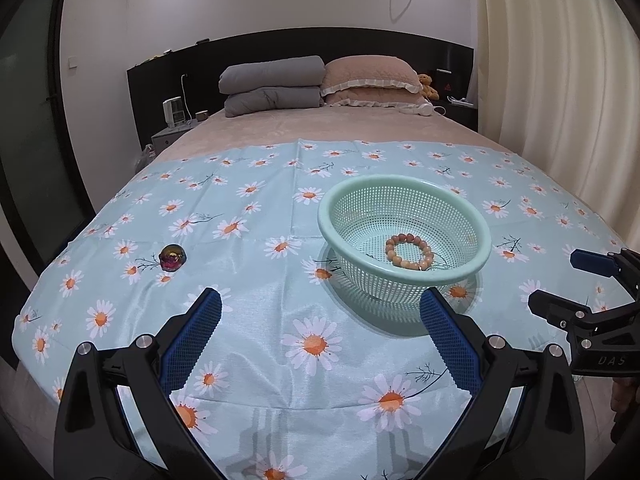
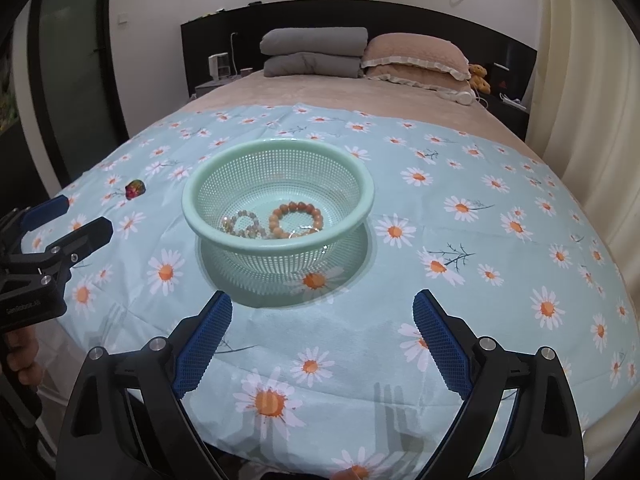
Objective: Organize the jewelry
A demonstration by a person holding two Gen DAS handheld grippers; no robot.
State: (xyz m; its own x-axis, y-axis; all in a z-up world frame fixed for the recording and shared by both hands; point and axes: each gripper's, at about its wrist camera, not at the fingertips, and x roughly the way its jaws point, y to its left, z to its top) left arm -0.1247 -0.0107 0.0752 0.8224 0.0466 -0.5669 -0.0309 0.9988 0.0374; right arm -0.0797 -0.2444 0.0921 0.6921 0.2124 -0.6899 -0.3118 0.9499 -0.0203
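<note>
Two hand-held grippers with jaws spread, poised above a daisy-print cloth that carries a jewelry basket.

The left gripper (image 1: 320,320) and the right gripper (image 2: 322,320) each hold their blue-padded fingers (image 1: 192,340) wide apart with nothing between them, both raised over the near edge of the cloth (image 2: 440,184). A pale green perforated basket (image 1: 404,190) stands on the cloth just beyond the fingertips, nearer the right finger in the left wrist view. Inside it lie a bracelet of tan round beads (image 2: 296,218), a paler beaded bracelet (image 2: 242,224) touching it on the left, and a thin ring-like piece too small to identify. A dark iridescent bead bracelet (image 1: 172,257) rests on the cloth, well apart from the basket, to its left. Farther off are folded grey bedding (image 1: 272,84) and a pink pillow (image 1: 372,80) against a dark headboard.
</note>
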